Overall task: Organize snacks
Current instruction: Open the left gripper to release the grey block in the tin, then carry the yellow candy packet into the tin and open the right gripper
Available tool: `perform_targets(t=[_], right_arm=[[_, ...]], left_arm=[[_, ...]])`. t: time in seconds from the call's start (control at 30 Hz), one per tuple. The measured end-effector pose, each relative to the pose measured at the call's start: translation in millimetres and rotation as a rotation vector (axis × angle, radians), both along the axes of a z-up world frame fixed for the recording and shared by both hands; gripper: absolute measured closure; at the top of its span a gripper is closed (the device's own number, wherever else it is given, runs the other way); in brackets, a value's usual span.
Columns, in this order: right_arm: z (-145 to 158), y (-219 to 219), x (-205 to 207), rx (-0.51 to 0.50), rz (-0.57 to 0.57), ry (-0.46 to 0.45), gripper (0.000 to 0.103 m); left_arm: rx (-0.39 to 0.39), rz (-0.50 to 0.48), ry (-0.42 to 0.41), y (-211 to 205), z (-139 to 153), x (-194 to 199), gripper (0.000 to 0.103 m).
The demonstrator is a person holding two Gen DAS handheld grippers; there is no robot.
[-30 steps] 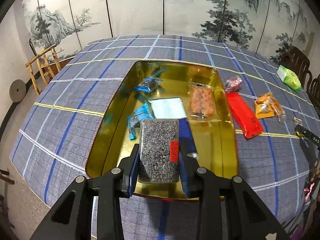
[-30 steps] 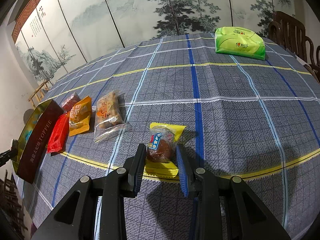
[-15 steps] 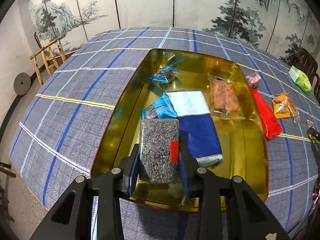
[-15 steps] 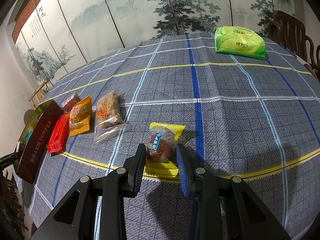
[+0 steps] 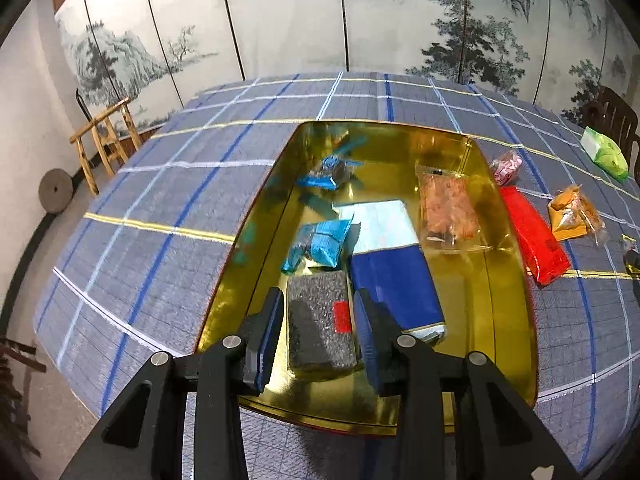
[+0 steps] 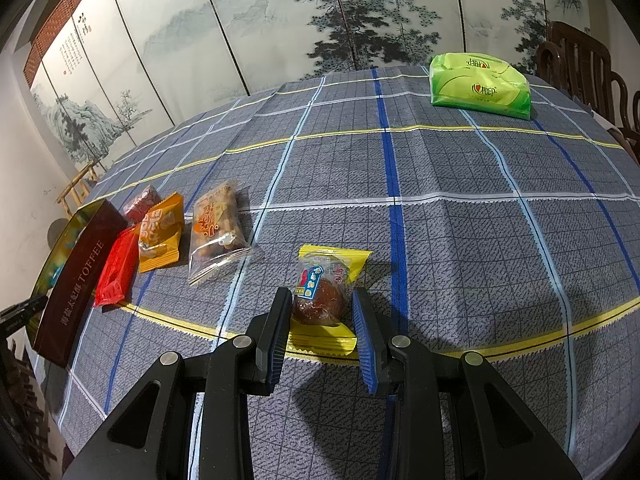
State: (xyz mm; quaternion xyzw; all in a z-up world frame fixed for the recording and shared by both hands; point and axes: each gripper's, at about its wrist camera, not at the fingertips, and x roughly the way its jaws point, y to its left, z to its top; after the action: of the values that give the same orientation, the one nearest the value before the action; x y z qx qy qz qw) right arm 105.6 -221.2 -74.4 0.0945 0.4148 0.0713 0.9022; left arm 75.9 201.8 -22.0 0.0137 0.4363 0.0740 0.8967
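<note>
Gold tin (image 5: 508,288) seen inside only from left view, left hand-held gripper (image 5: 318,326) apart around grey pack (image 5: 320,320) in it, right hand-held gripper (image 6: 322,330) apart around yellow snack (image 6: 324,292) on surface (image 6: 460,240).

The tin's dark red outer wall (image 6: 76,280) carries gold lettering ending in "TOFFEE", after Chinese characters too small to read; the green packet (image 6: 479,85), far across the table from the tin, shows only an unreadable logo.
</note>
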Motion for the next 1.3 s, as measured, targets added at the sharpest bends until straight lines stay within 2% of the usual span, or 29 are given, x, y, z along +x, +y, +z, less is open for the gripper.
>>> perform_targets(t=[0.37, 0.5, 0.63, 0.77, 1.17, 1.3], right_arm=[[0.3, 0.7, 0.6, -0.005, 0.000, -0.001, 0.072], [-0.1, 1.3, -0.1, -0.010, -0.001, -0.001, 0.072], [-0.4, 2.1, -3.1, -0.003, -0.003, 0.002, 0.071], [1.0, 3.4, -10.4, 0.010, -0.005, 0.005, 0.071], [32.5, 32.8, -35.0, 0.044, 0.064, -0.042, 0.072], [47.5, 56.1, -36.5, 0.050, 0.113, -0.064, 0.072]], left_arm=[[0.020, -0.010, -0.028, -16.8, 12.7, -12.2, 0.061], [0.045, -0.016, -0.048, -24.4, 19.4, -18.7, 0.053], [0.080, -0.027, -0.074, -32.0, 25.6, -24.3, 0.052], [0.081, -0.041, -0.080, -38.0, 28.9, -26.4, 0.052], [0.079, -0.058, -0.096, -46.5, 31.8, -35.6, 0.049], [0.083, -0.052, -0.100, -44.5, 31.8, -38.7, 0.044]])
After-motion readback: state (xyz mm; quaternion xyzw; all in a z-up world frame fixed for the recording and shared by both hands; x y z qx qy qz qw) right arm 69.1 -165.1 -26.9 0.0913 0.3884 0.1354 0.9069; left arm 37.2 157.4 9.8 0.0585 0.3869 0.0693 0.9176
